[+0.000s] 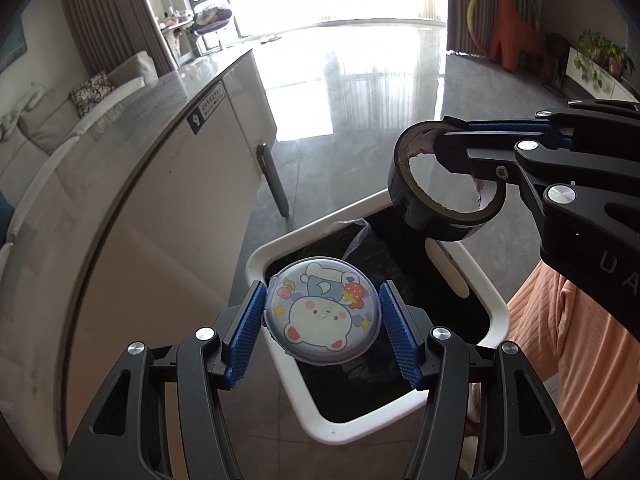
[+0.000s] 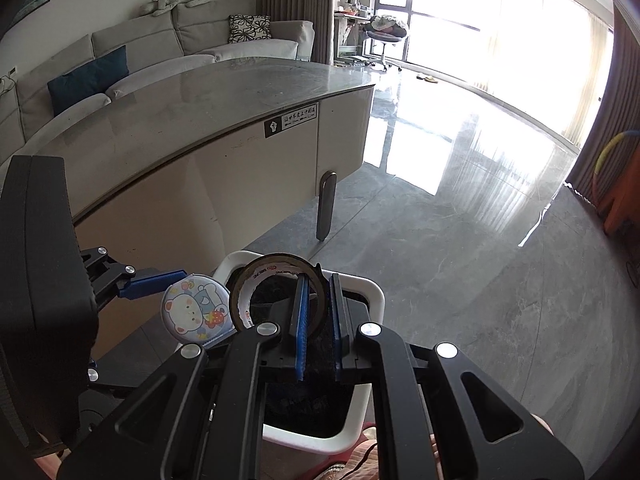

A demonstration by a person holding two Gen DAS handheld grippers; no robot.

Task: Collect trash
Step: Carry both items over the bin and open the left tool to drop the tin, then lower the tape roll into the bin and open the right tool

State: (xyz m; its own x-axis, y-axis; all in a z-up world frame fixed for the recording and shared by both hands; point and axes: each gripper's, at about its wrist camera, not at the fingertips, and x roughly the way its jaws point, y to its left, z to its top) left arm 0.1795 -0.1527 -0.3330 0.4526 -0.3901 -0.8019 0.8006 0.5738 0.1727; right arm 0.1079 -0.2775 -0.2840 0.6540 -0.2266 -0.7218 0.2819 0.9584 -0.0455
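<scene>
My left gripper (image 1: 323, 294) is shut on a round flat case (image 1: 322, 316) printed with a cartoon bear, its blue pads pressing both sides. The case hangs over a white-rimmed bin (image 1: 348, 420) lined with a black bag. To the right, my right gripper (image 1: 440, 136) is shut on the wall of a black tape roll (image 1: 424, 204), held above the bin's far corner. In the right wrist view, the right gripper (image 2: 318, 280) pinches the tape roll (image 2: 276, 259) over the bin (image 2: 374, 292). The bear case (image 2: 196, 312) sits just left of it, with one left finger (image 2: 156, 283) showing.
A long grey-topped table (image 2: 240, 92) with a dark leg (image 2: 326, 208) stands just left of the bin. A sofa (image 2: 140, 44) lies behind it. Glossy grey floor (image 2: 460, 240) stretches toward bright windows. A person's orange garment (image 1: 560, 340) is beside the bin.
</scene>
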